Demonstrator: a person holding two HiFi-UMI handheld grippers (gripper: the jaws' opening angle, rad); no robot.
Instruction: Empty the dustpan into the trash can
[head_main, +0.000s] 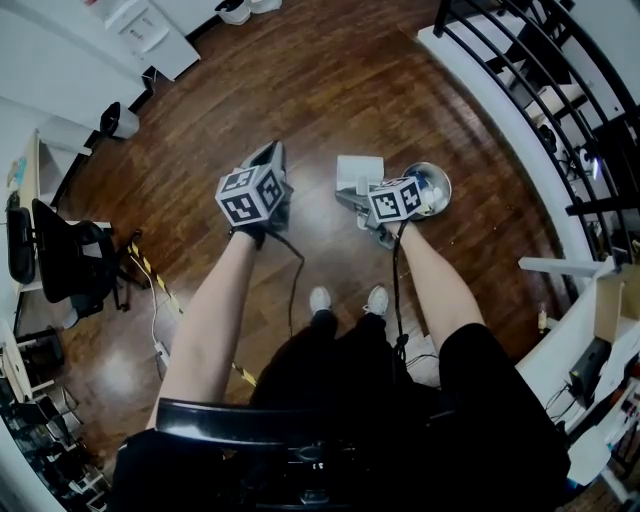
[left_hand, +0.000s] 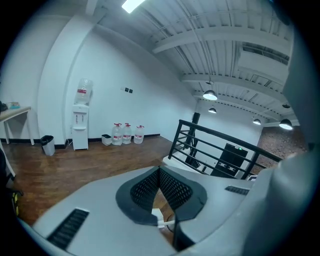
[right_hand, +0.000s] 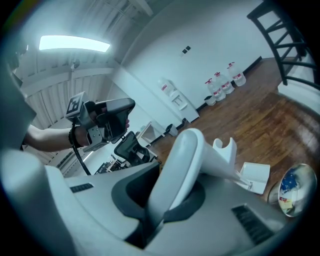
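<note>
Head view: white dustpan (head_main: 358, 172) low by the floor, just beside the round trash can (head_main: 432, 187), not tipped over it; dumping seemingly not done yet, hard to call. Both forearms stretched forward, right gripper (head_main: 360, 200) and left gripper (head_main: 270, 158) angled slightly downward. Left gripper view: jaws pressed together, nothing held. Right gripper view: jaws nearly closed, clamped on the dustpan's handle (right_hand: 186, 157).

From the head view, the right gripper (head_main: 362, 205) covers the dustpan (head_main: 358, 170) handle and the trash can's (head_main: 436, 182) near rim. Stuff inside the can's too small to tell, and the right gripper view crops it.
</note>
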